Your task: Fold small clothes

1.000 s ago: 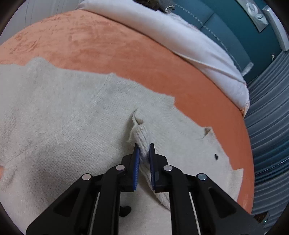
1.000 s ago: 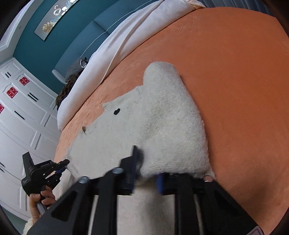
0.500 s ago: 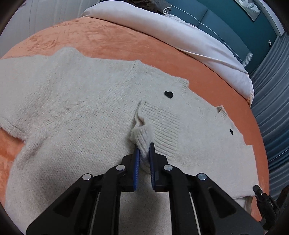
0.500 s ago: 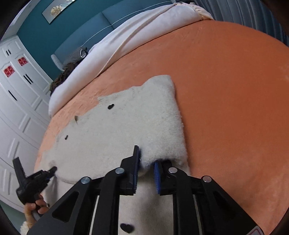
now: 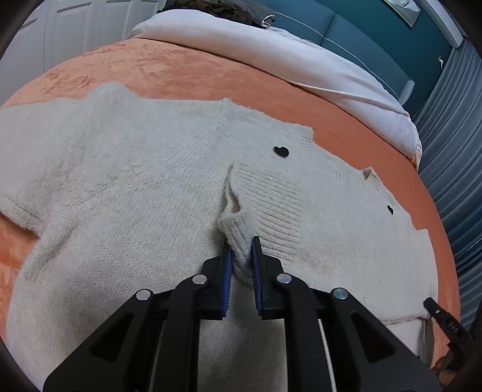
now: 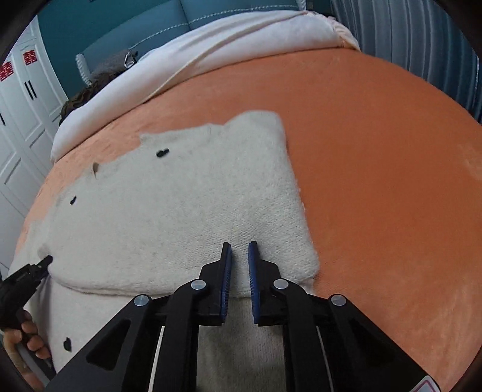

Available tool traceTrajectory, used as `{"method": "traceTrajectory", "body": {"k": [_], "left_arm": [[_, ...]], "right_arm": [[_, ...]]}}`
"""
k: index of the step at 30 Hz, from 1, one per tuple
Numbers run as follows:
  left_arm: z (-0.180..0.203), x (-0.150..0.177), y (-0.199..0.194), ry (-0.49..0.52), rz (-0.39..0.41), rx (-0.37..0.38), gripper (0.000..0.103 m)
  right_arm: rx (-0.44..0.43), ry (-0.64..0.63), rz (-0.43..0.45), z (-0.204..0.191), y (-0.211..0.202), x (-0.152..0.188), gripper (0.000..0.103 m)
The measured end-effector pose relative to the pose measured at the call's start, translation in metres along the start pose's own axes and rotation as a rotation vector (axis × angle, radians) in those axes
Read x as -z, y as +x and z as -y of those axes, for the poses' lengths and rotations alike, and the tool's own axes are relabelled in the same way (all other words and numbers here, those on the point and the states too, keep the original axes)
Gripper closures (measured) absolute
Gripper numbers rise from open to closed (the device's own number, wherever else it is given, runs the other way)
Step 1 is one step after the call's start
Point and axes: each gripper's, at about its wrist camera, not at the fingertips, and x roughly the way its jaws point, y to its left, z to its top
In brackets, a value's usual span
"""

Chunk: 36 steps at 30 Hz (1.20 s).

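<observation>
A cream knitted sweater [image 5: 126, 181] with small black heart marks lies on the orange blanket [image 5: 168, 72]. My left gripper [image 5: 241, 250] is shut on a bunched ribbed edge of the sweater [image 5: 238, 235] and holds it over the body. In the right wrist view the sweater [image 6: 180, 205] has a folded panel lying flat on top. My right gripper [image 6: 240, 256] sits over the folded panel's near edge, its jaws slightly apart with no cloth between them. The left gripper [image 6: 27, 277] shows at the left edge of that view.
A rolled white duvet [image 5: 301, 60] lies along the far side of the bed, with dark clothes [image 5: 217, 6] behind it. White wardrobe doors [image 6: 18, 99] stand to the left. A teal headboard [image 6: 135, 27] and grey curtains [image 6: 406, 33] stand beyond.
Both grippers carried the sweater's edge over the body and laid the fold down. The right gripper let go of the cloth. The left still pinches the ribbed edge.
</observation>
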Motion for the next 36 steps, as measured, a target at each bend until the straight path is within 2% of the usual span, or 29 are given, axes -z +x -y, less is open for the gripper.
{"method": "traceTrajectory", "body": {"k": [2, 4, 6, 7, 10, 12, 14, 15, 16, 17, 19, 20, 23, 24, 25, 26, 28, 31, 34, 36], "left_arm": [[-0.004, 0.002, -0.001, -0.01, 0.011, 0.022, 0.09], [-0.012, 0.003, -0.003, -0.052, 0.014, 0.066, 0.089], [-0.025, 0.002, -0.014, -0.119, 0.003, 0.121, 0.087], [-0.033, 0.002, -0.023, -0.148, 0.011, 0.137, 0.086], [-0.081, 0.001, -0.066, -0.231, 0.079, 0.132, 0.082], [-0.131, -0.002, -0.094, -0.291, 0.121, 0.074, 0.076], [-0.185, -0.008, -0.116, -0.346, 0.153, -0.026, 0.066], [-0.213, -0.012, -0.126, -0.376, 0.164, -0.091, 0.065], [-0.246, -0.017, -0.137, -0.421, 0.176, -0.155, 0.065], [-0.276, -0.022, -0.145, -0.464, 0.189, -0.187, 0.065], [-0.33, -0.031, -0.156, -0.555, 0.2, -0.262, 0.065], [-0.357, -0.035, -0.158, -0.613, 0.196, -0.282, 0.065], [-0.398, -0.044, -0.158, -0.718, 0.219, -0.234, 0.073], [-0.403, -0.05, -0.156, -0.729, 0.222, -0.231, 0.073], [-0.404, -0.054, -0.154, -0.729, 0.22, -0.232, 0.079], [-0.403, -0.061, -0.149, -0.722, 0.211, -0.216, 0.095], [-0.394, -0.074, -0.147, -0.693, 0.197, -0.215, 0.097], [-0.363, -0.099, -0.159, -0.612, 0.243, -0.179, 0.098], [-0.304, -0.128, -0.182, -0.48, 0.318, -0.096, 0.099], [-0.249, -0.143, -0.196, -0.368, 0.352, -0.026, 0.099]], "right_arm": [[-0.003, -0.013, 0.056, -0.004, -0.013, 0.004, 0.088], [0.06, -0.052, -0.04, -0.005, 0.012, 0.016, 0.089], [0.086, -0.062, -0.005, -0.01, 0.002, 0.014, 0.089], [0.087, -0.063, -0.005, -0.017, -0.008, 0.01, 0.083], [-0.036, -0.026, 0.018, -0.037, -0.032, 0.024, 0.074], [-0.067, -0.068, 0.017, -0.056, -0.043, 0.048, 0.068], [-0.105, -0.124, -0.001, -0.075, -0.044, 0.077, 0.061], [-0.117, -0.145, -0.019, -0.083, -0.04, 0.091, 0.054], [-0.108, -0.154, -0.04, -0.09, -0.034, 0.105, 0.049], [-0.069, -0.178, -0.011, -0.094, -0.035, 0.114, 0.048], [-0.034, -0.231, 0.014, -0.105, -0.037, 0.115, 0.038], [-0.024, -0.245, 0.002, -0.108, -0.033, 0.116, 0.037], [-0.059, -0.23, 0.003, -0.1, -0.03, 0.117, 0.033], [-0.081, -0.215, 0.0, -0.096, -0.029, 0.116, 0.031], [-0.106, -0.198, -0.003, -0.092, -0.028, 0.115, 0.028], [-0.119, -0.189, -0.003, -0.09, -0.027, 0.115, 0.027], [-0.114, -0.195, 0.001, -0.091, -0.027, 0.118, 0.025], [-0.091, -0.225, 0.01, -0.097, -0.025, 0.121, 0.022], [-0.109, -0.212, 0.013, -0.094, -0.025, 0.121, 0.021], [-0.122, -0.204, 0.017, -0.092, -0.025, 0.121, 0.021]]}}
